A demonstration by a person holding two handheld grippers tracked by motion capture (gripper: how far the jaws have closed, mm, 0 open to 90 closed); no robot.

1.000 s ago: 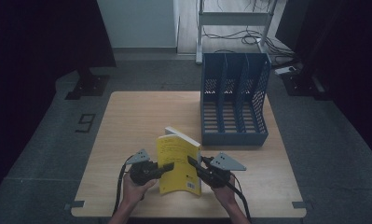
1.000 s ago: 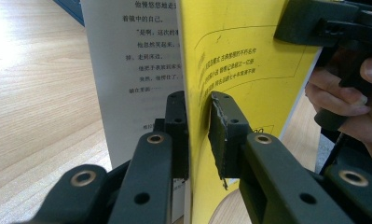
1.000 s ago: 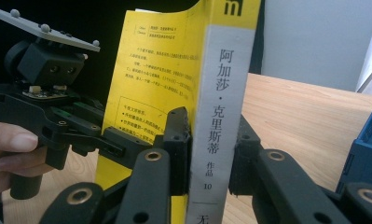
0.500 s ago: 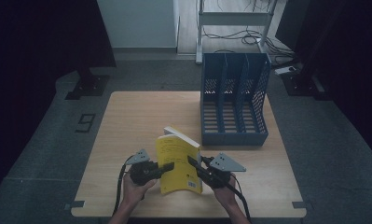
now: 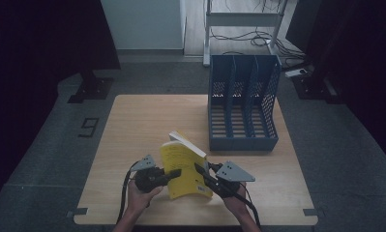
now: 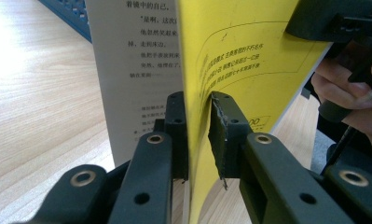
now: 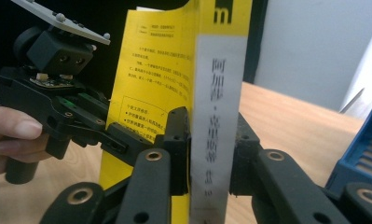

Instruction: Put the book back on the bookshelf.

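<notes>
A yellow paperback book [image 5: 185,166] stands tilted near the table's front edge, held between both grippers. My left gripper [image 5: 173,174] is shut on the book's yellow cover [image 6: 230,65] alone, with the white printed pages [image 6: 132,60] apart to its left. My right gripper [image 5: 200,170] is shut on the book's spine [image 7: 216,116], which is white with black characters; the left gripper [image 7: 123,140] and the hand holding it also appear beyond the cover in the right gripper view.
A blue file rack [image 5: 243,104] with three slots stands at the table's [image 5: 147,121] back right, its corner [image 7: 361,149] close on the right in the right gripper view. Bare wood lies to the left and behind the book.
The book and both grippers have barely shifted; the cover is pulled slightly more open from the pages.
</notes>
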